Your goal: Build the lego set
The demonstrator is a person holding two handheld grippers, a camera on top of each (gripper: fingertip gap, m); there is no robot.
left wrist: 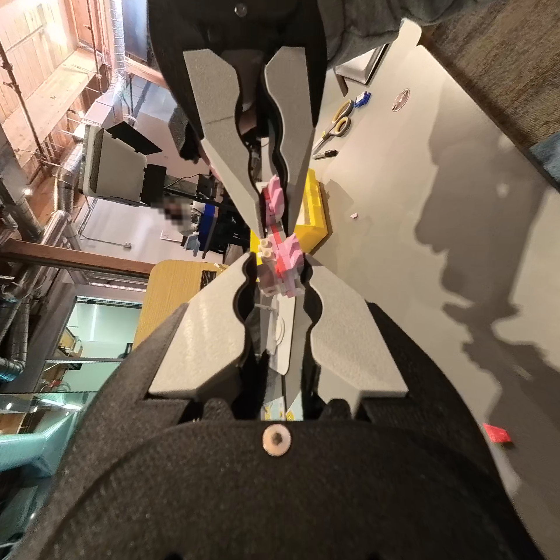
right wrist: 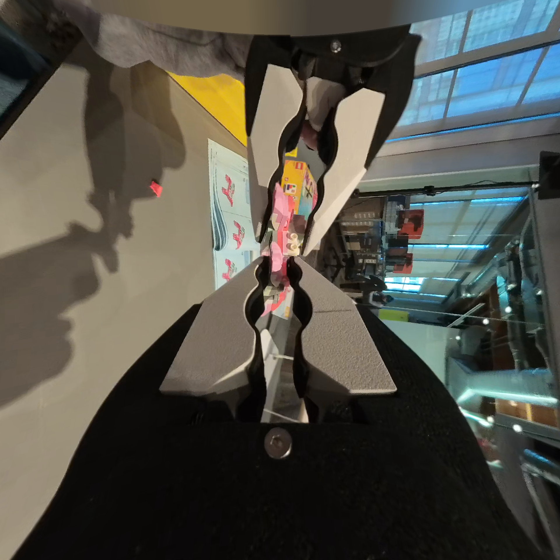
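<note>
The left tongs (left wrist: 277, 257) and the right tongs (right wrist: 277, 260) met tip to tip above the grey bench (left wrist: 424, 212), each clamped narrow on one end of the pink-and-red lego model (left wrist: 286, 257), held in mid-air. This looked like a joining step. Next, presumably, came a firm, aligned squeeze. A loose red piece (left wrist: 497, 436) lay well apart.

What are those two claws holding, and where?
Both hold one pink lego model off the table: the left gripper pinches one end, the right gripper the other.
</note>
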